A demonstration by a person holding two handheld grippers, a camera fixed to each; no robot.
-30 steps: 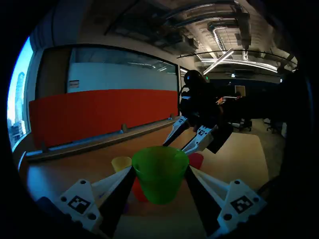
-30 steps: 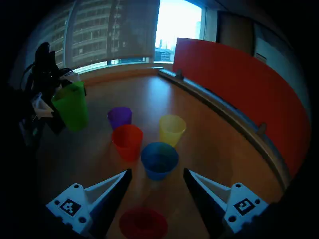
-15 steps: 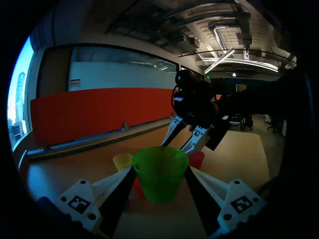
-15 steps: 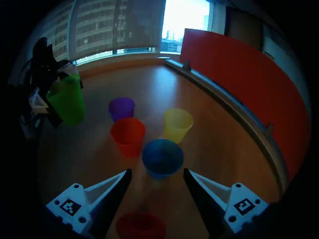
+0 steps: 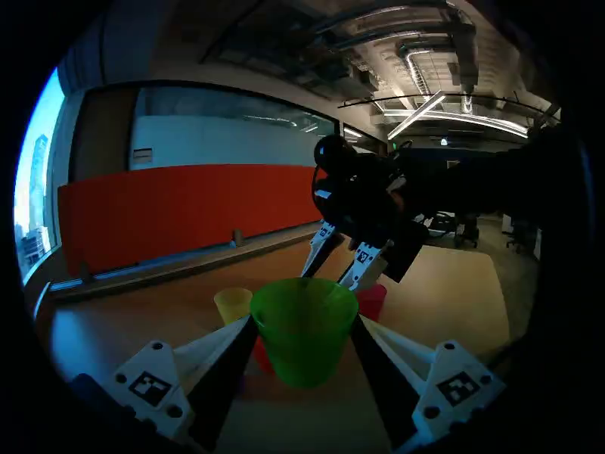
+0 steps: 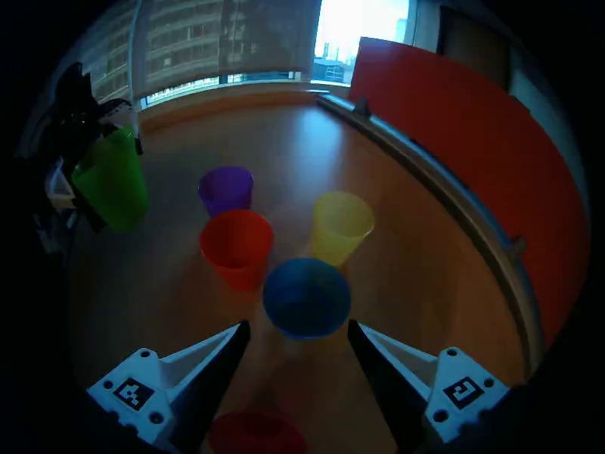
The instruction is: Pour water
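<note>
**Left gripper view, lower centre.** The left gripper (image 5: 304, 321) is clamped on the green cup (image 5: 304, 344), one finger against each side wall. The cup is upright with its mouth up. Judged from the task, this grip makes it the pouring vessel, carried level so that nothing spills early. Whether it holds water cannot be told. Just behind its rim, at frame centre, the right gripper (image 5: 327, 278) points down toward the table (image 5: 454, 303).

**Right gripper view, lower edge upward.**
- A red cup (image 6: 253, 435) lies nearest, at the bottom edge. It sits between the right gripper's fingers, which stand apart and hold nothing.
- Just past the fingertips, at centre, stands the blue cup (image 6: 306, 297). The jaws frame it, so it is the likely receiver or the next cup to be taken.
- Beyond it come an orange-red cup (image 6: 236, 246) left of centre, a yellow cup (image 6: 342, 223) right of centre, and a purple cup (image 6: 225, 189) higher up.
- These four stand close together with mouths up, presumably grouped within reach of one pour.
- At the far left edge the green cup hangs above the table, slightly tilted.

**Count.** There are six cups: one green, one blue, one yellow, one purple, one orange-red and one red. There are two grippers.
</note>
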